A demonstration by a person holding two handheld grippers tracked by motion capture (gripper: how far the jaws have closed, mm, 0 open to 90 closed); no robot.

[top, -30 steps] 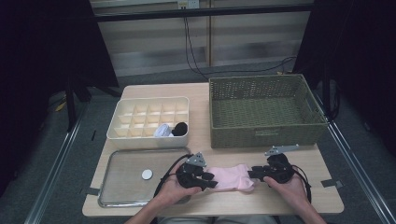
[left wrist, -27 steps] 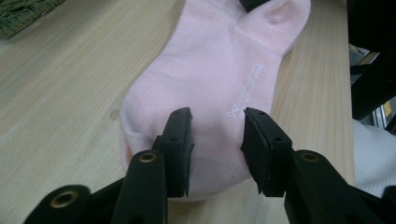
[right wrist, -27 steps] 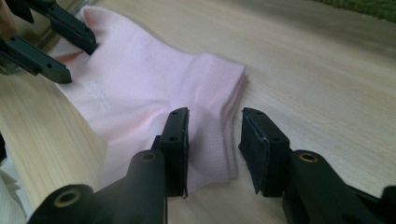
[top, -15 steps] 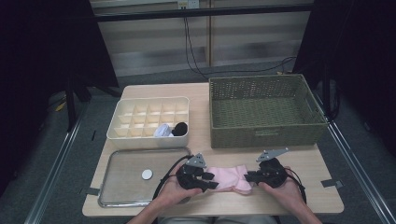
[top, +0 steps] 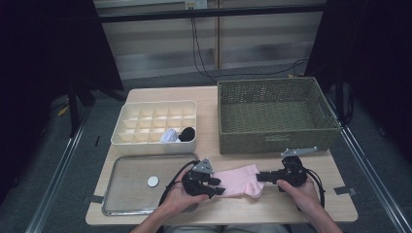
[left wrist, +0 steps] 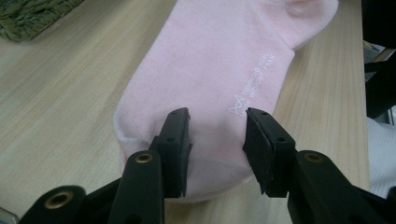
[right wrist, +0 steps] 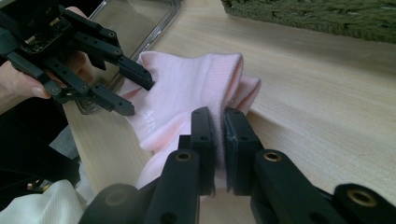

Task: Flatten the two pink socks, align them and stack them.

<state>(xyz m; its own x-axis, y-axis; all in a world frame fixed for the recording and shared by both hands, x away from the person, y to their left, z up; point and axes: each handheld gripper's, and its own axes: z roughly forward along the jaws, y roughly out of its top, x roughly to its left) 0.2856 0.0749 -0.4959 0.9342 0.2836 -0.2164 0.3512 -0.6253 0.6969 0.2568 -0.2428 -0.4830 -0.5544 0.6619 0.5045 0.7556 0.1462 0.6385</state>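
Observation:
A pink sock (top: 238, 182) lies flat on the wooden table near its front edge, between my two grippers. My left gripper (top: 217, 187) stands over the toe end; in the left gripper view the jaws (left wrist: 217, 126) are apart with the sock (left wrist: 224, 56) beneath their tips. My right gripper (top: 260, 177) has just been closing and is shut on the sock's cuff, with the pink fabric (right wrist: 187, 88) pinched between the right gripper (right wrist: 219, 119) pads. The left gripper (right wrist: 140, 95) also shows in the right gripper view, at the sock's far end.
A green wicker basket (top: 277, 114) stands at the back right. A cream divided box (top: 155, 121) at the back left holds a white bundle (top: 170, 136) and a black one (top: 187, 132). A metal tray (top: 131, 194) with a white disc (top: 152, 181) lies left of the sock.
My right gripper's jaws have closed on the sock's cuff. Both hands have hardly shifted, and the sock lies in the same place.

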